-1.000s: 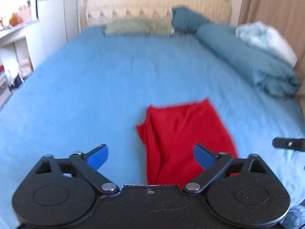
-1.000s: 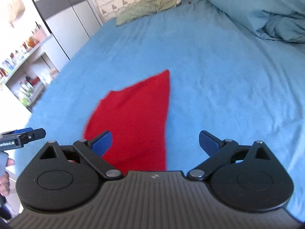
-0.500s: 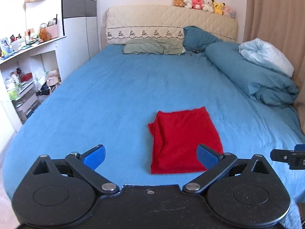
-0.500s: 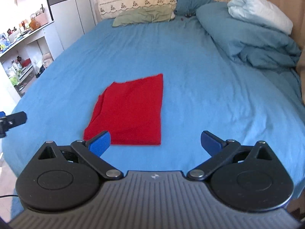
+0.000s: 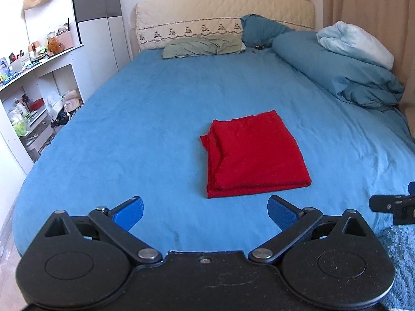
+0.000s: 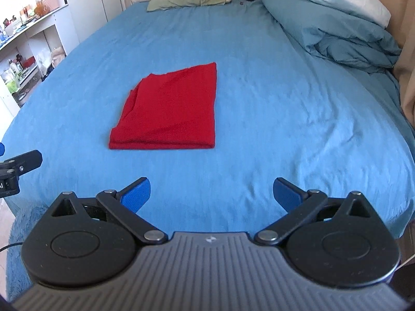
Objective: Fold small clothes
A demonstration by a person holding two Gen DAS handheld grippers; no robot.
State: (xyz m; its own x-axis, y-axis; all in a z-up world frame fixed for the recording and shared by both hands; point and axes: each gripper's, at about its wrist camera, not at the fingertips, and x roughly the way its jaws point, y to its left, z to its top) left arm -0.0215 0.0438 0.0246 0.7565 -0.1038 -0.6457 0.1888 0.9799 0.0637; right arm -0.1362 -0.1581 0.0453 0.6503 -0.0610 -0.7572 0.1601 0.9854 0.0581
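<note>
A red garment lies folded into a flat rectangle on the blue bed sheet, near the foot of the bed; it also shows in the right wrist view. My left gripper is open and empty, held back over the bed's near edge, short of the garment. My right gripper is open and empty too, back from the garment and to its right. Part of the right gripper shows at the right edge of the left wrist view, and part of the left gripper at the left edge of the right wrist view.
A rolled blue duvet with a pale blanket lies along the bed's right side. Pillows and a headboard are at the far end. White shelves stand left of the bed. A curtain hangs on the right.
Both grippers have pulled back and up from the red garment toward the foot of the bed. The garment lies still and folded; both stayed open.
</note>
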